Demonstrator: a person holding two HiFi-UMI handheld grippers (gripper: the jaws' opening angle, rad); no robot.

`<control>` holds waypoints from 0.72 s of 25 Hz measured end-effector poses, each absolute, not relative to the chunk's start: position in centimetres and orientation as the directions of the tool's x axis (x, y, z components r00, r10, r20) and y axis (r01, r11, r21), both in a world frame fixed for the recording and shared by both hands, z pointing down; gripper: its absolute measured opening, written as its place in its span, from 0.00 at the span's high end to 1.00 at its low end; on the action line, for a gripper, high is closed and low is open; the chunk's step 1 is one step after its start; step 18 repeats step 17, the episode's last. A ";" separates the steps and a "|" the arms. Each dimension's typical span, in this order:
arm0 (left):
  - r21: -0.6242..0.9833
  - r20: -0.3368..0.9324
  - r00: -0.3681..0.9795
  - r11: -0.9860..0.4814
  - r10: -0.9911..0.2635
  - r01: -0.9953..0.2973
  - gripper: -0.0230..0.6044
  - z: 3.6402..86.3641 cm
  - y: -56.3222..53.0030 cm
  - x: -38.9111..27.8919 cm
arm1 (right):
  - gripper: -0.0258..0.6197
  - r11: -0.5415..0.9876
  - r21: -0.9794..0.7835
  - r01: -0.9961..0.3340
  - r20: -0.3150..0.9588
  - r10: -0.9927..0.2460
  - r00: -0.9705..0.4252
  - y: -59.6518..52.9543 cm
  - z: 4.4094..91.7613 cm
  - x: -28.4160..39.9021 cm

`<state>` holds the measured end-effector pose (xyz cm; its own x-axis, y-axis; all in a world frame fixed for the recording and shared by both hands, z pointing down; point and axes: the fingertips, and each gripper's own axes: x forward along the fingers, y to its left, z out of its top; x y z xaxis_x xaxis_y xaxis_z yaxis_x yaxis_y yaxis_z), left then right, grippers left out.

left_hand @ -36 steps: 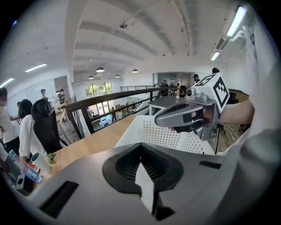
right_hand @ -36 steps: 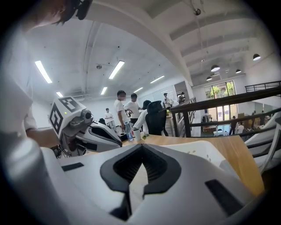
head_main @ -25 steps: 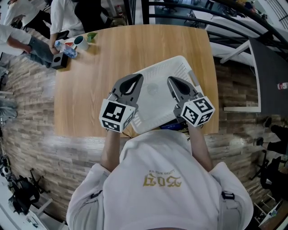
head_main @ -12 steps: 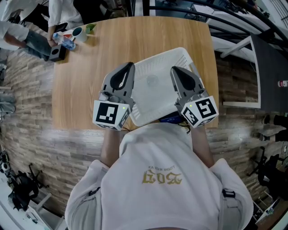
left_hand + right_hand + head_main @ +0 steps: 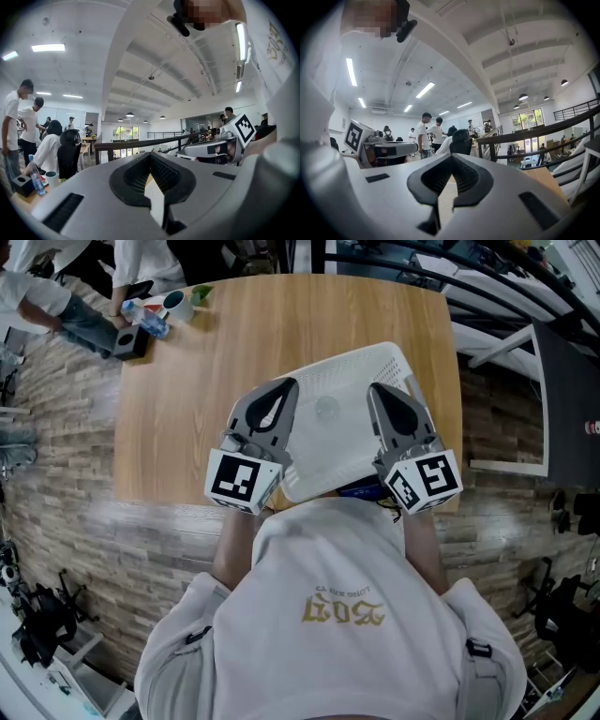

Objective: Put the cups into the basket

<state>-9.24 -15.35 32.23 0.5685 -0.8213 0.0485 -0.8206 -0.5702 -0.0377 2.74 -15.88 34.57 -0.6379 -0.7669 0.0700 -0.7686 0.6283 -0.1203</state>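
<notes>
A white plastic basket (image 5: 342, 413) sits on the wooden table (image 5: 187, 399) near its front edge. My left gripper (image 5: 284, 388) hovers at the basket's left edge and my right gripper (image 5: 378, 390) over its right part; both are shut and hold nothing. A white cup (image 5: 176, 304) with a dark inside and a green cup (image 5: 200, 294) stand at the table's far left corner, far from both grippers. The left gripper view shows the shut left gripper (image 5: 151, 154), the white cup (image 5: 50, 178) far off at left and a strip of the basket (image 5: 156, 202) behind the jaws.
A black box (image 5: 131, 341) and a small bottle (image 5: 150, 324) stand beside the cups, with a person's hand (image 5: 120, 307) reaching there. People stand past that corner. A dark railing (image 5: 543, 131) runs beyond the table's far edge. Brick floor surrounds the table.
Both grippers stay shut beside the basket; they and the head view have only shifted slightly. The cups have not moved.
</notes>
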 end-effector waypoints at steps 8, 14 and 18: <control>-0.042 0.068 0.579 -0.582 -0.813 -0.812 0.95 32.8 -15.7 -9.3 | 0.95 0.637 -0.120 -0.762 0.067 -0.760 -0.646 -16.3 34.6 2.2; -0.053 0.065 0.579 -0.582 -0.813 -0.812 0.95 32.8 -15.7 -9.3 | 0.95 0.637 -0.104 -0.764 0.050 -0.764 -0.644 -16.3 34.1 2.3; -0.064 0.067 0.570 -0.573 -0.819 -0.817 0.95 32.8 -15.8 -9.6 | 0.95 0.637 -0.064 -0.768 0.042 -0.767 -0.640 -16.3 33.7 2.1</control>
